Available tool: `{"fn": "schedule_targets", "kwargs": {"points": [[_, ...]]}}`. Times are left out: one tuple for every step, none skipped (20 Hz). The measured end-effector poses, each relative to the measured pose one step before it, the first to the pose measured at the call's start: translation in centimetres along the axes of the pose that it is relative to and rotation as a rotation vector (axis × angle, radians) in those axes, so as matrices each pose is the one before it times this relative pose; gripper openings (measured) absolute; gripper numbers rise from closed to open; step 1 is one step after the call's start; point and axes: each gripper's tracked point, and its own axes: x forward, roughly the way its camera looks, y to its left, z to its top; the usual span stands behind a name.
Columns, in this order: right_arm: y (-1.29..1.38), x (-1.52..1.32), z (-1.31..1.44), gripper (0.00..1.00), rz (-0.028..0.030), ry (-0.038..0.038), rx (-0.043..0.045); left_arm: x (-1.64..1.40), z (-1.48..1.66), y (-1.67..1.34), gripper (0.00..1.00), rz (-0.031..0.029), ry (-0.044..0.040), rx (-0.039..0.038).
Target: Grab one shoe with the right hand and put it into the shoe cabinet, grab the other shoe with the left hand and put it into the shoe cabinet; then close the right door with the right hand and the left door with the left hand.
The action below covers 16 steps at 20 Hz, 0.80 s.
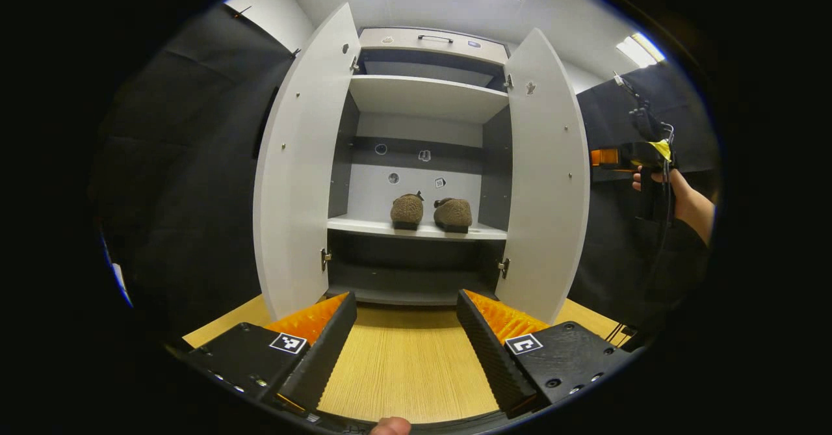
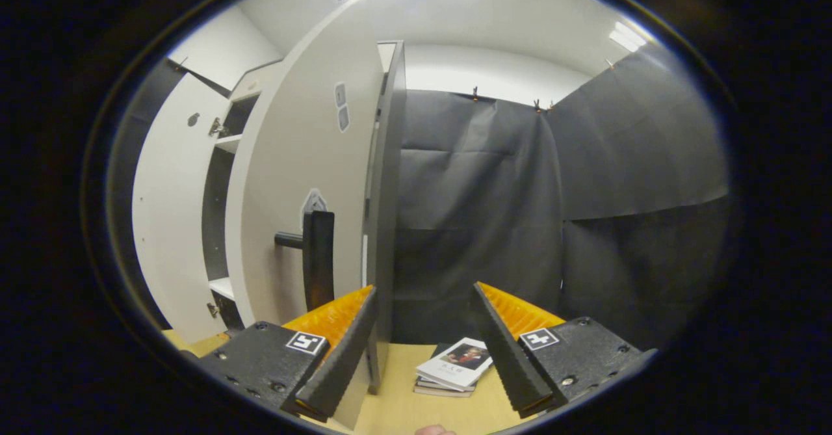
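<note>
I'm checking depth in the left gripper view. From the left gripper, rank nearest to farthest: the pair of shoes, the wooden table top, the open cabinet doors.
1. Wooden table top, directly under and ahead of the left gripper.
2. Open cabinet doors, left door and right door, swung out toward the gripper; too close to rank apart.
3. Pair of shoes, side by side on the middle shelf, deepest.

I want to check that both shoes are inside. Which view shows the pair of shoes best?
The left gripper view: it looks straight into the open cabinet, where the two shoes sit side by side on a shelf between the open doors. In the right gripper view, the right door blocks the cabinet's inside.
</note>
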Motion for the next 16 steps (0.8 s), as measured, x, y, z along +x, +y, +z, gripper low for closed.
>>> {"fn": "schedule_targets", "kwargs": {"points": [[1.108,-0.072,-0.289,0.94,0.03127,0.00944,0.00412,-0.014,-0.028,-0.068,0.95,-0.00264,0.00103,-0.00412],[0.893,0.052,-0.064,0.94,0.01801,0.00058,0.00035,-0.06,-0.055,-0.027,0.95,0.0003,0.00179,-0.00043],[0.819,0.232,0.093,0.94,0.01203,-0.00588,-0.00178,-0.15,-0.127,0.162,0.95,0.00237,0.00125,0.00294],[0.826,0.146,-0.01,0.94,0.01386,-0.00472,-0.00391,-0.09,-0.093,0.249,0.95,0.00455,0.00194,0.00533],[0.811,0.156,0.014,0.94,0.01123,-0.00383,-0.00124,-0.097,-0.101,0.368,0.95,0.00677,0.00399,0.0057],[0.695,0.215,0.035,0.94,0.0055,-0.00185,-0.00667,-0.114,-0.221,0.313,0.95,0.0075,0.004,0.00273],[0.702,0.31,0.057,0.94,0.00891,-0.00506,-0.00434,-0.088,-0.077,0.288,0.95,0.00673,0.00642,-0.00085],[0.789,0.233,0.089,0.94,0.00905,-0.00575,-0.00528,-0.204,-0.115,0.275,0.95,0.0063,0.00329,-0.00348],[0.802,0.252,-0.039,0.94,0.00839,-0.00501,-0.00676,-0.038,-0.004,0.479,0.95,0.00851,0.00187,-0.00341],[0.832,0.258,0.053,0.94,0.00802,-0.00714,-0.00506,-0.021,0.027,0.428,0.95,0.01086,0.00221,-0.0025],[0.748,0.396,-0.011,0.94,0.00553,-0.0103,-0.00242,0.013,0.093,0.473,0.95,0.01117,0.00033,-0.00228],[0.804,0.459,0.055,0.94,0.00372,-0.01317,0.00379,-0.159,-0.071,0.364,0.95,0.01005,-0.00009,-0.00148],[1.025,0.498,-0.065,0.88,0.00977,-0.00615,0.00584,-0.186,-0.125,0.396,0.95,0.00898,0.0012,-0.00098],[1.194,0.538,-0.009,0.94,0.01683,-0.00383,0.01392,-0.087,-0.049,0.345,0.95,0.00644,0.00323,-0.00143],[1.114,0.691,-0.055,0.94,0.01493,-0.00442,0.01289,-0.04,-0.026,0.239,0.95,0.00518,0.00165,-0.00132],[0.938,0.749,-0.022,0.94,0.00872,-0.00626,-0.00054,-0.144,-0.079,0.349,0.95,0.00956,0.0007,-0.00052]]}}
